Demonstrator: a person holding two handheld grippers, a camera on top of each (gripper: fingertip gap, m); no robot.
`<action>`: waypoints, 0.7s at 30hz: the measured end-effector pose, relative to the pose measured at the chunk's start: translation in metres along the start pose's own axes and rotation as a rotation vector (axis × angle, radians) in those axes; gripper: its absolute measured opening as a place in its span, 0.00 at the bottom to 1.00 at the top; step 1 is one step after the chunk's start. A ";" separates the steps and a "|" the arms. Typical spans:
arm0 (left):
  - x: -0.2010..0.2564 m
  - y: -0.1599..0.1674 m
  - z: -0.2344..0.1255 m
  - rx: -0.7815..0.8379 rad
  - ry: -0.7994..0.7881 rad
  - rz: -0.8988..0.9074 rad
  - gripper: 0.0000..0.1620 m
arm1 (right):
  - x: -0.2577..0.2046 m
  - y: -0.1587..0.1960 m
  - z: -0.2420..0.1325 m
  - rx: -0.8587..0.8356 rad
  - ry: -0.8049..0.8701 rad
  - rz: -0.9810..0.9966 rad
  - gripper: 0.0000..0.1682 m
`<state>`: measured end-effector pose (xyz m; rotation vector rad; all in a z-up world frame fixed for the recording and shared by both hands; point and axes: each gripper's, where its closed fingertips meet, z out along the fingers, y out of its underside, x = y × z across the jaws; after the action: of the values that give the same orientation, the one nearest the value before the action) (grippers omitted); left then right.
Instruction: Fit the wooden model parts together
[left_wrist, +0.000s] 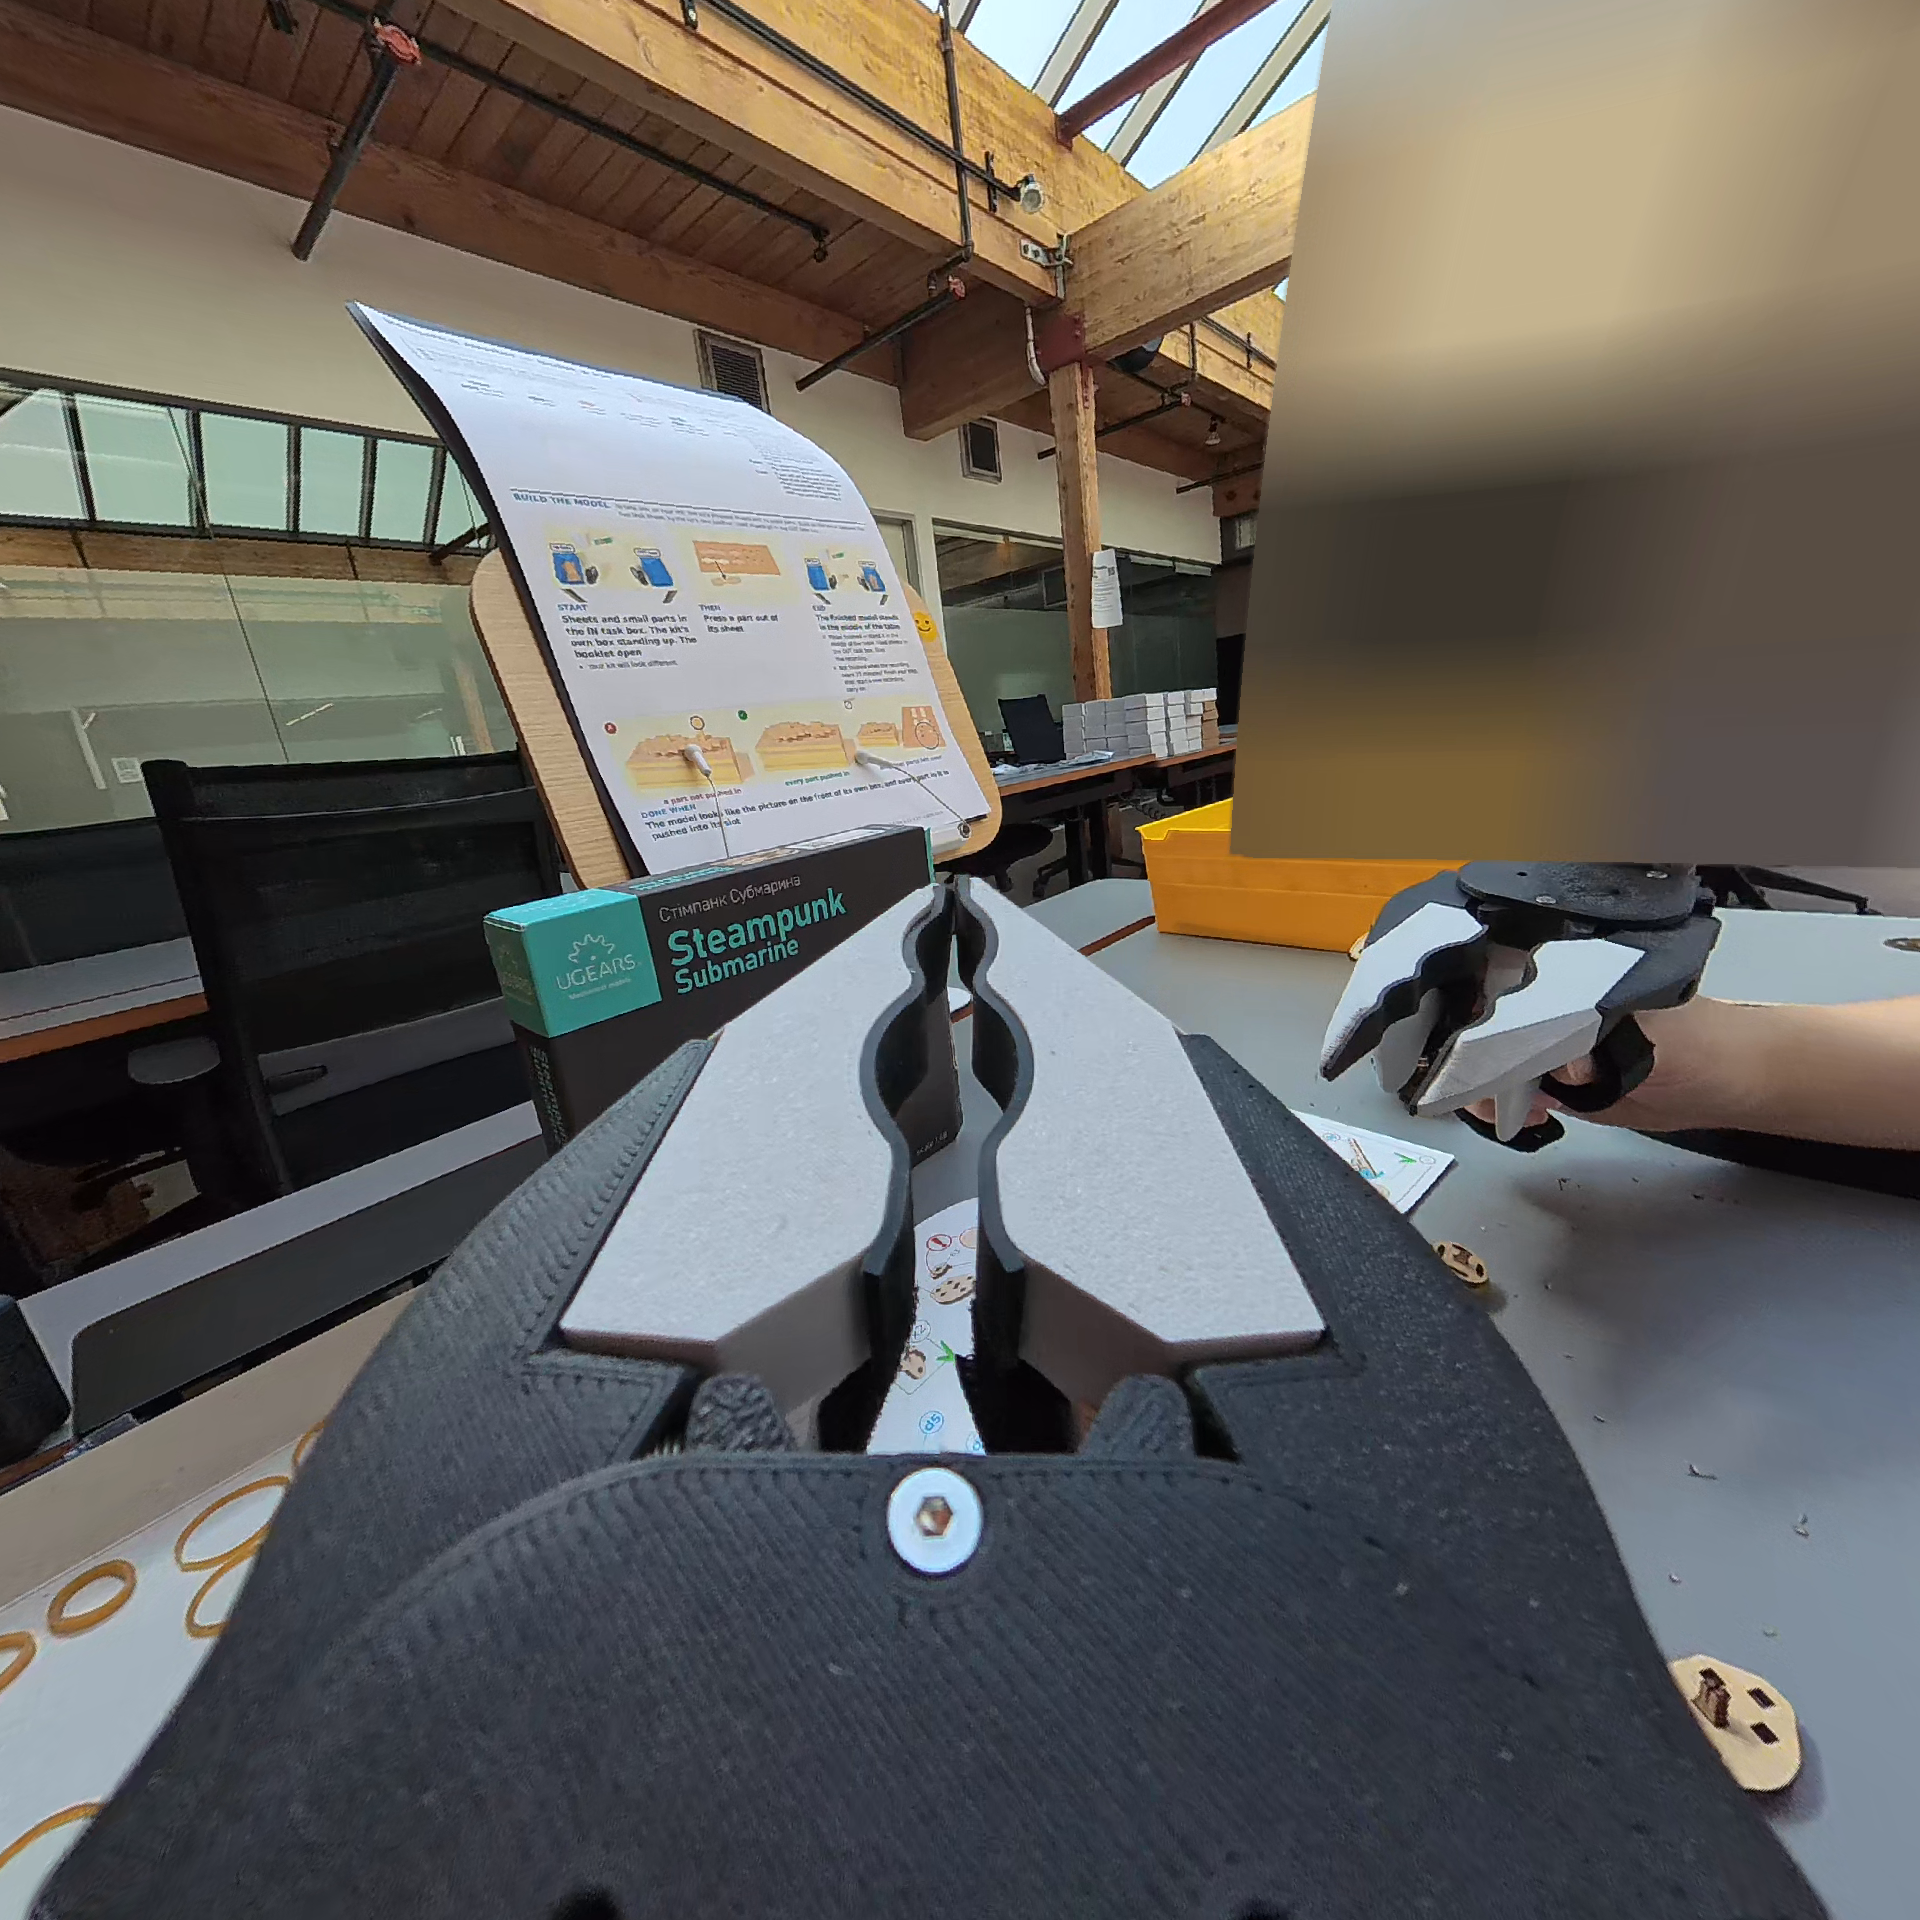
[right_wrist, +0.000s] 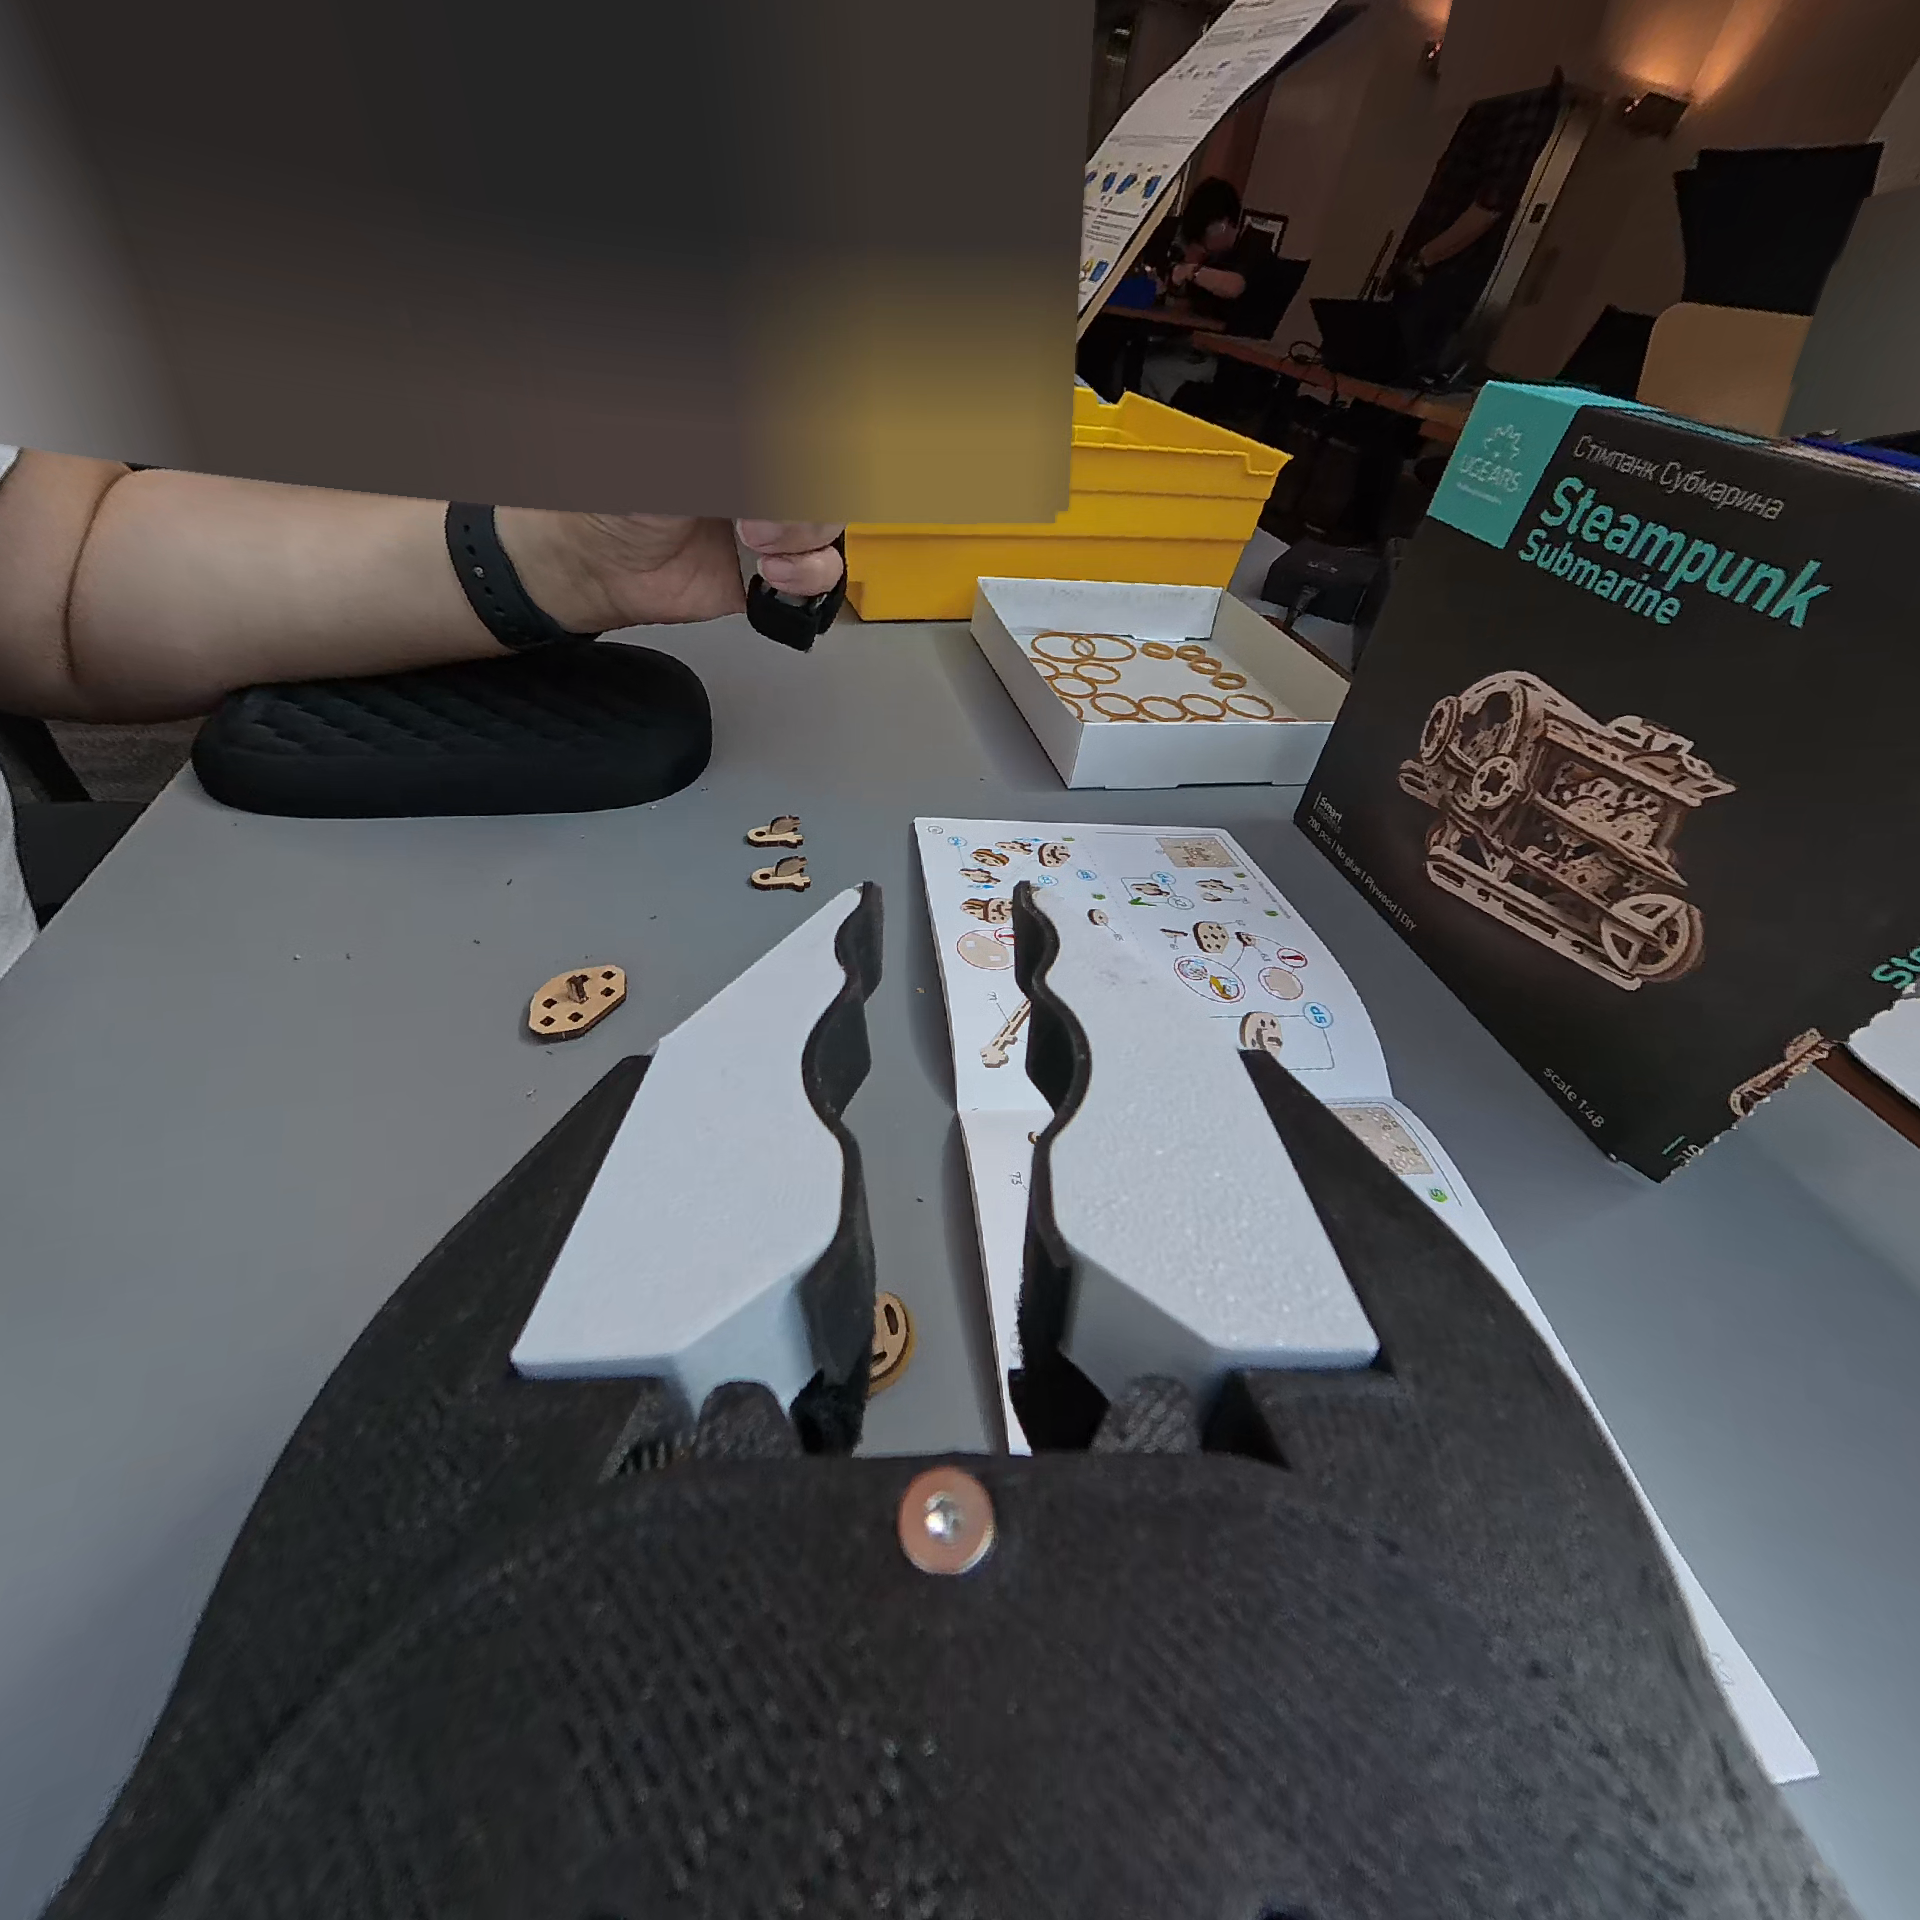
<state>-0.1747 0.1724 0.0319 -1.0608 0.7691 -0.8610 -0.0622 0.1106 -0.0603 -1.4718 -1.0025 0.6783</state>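
Note:
My left gripper (left_wrist: 956, 899) is shut and empty, held above the table and pointing at the kit box (left_wrist: 707, 966). My right gripper (right_wrist: 945, 899) is open and empty, low over the grey table (right_wrist: 364, 1039) at the left edge of the open booklet (right_wrist: 1143, 935). It also shows in the left wrist view (left_wrist: 1387, 1081). A wooden disc with a peg (right_wrist: 577, 1000) lies left of the right gripper. Two small wooden pieces (right_wrist: 779, 852) lie beyond it. Another wooden disc (right_wrist: 891, 1340) lies partly under the right gripper's left finger. Two discs show in the left wrist view (left_wrist: 1735, 1735) (left_wrist: 1460, 1262).
A white tray of rubber bands (right_wrist: 1143, 769) sits behind the booklet, with a yellow bin (right_wrist: 1091, 520) beyond it. The kit box (right_wrist: 1610, 779) stands at the right. A black wrist rest (right_wrist: 457, 727) lies under the person's forearm. An instruction sheet on a stand (left_wrist: 707, 623) rises behind the box. Across from one pair of fingers to the other is roughly 15 cm.

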 end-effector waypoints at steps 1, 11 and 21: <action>0.000 0.001 0.000 -0.006 -0.001 0.002 0.00 | 0.000 0.001 0.000 -0.009 -0.002 -0.004 0.15; -0.005 0.006 0.000 -0.035 -0.015 0.030 0.00 | 0.002 -0.008 -0.004 0.017 0.008 0.046 0.14; 0.006 0.008 0.004 -0.056 0.002 0.067 0.00 | 0.017 -0.018 -0.015 0.038 0.073 0.148 0.13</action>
<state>-0.1667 0.1710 0.0245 -1.0779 0.8306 -0.7873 -0.0454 0.1178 -0.0377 -1.5367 -0.8260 0.7402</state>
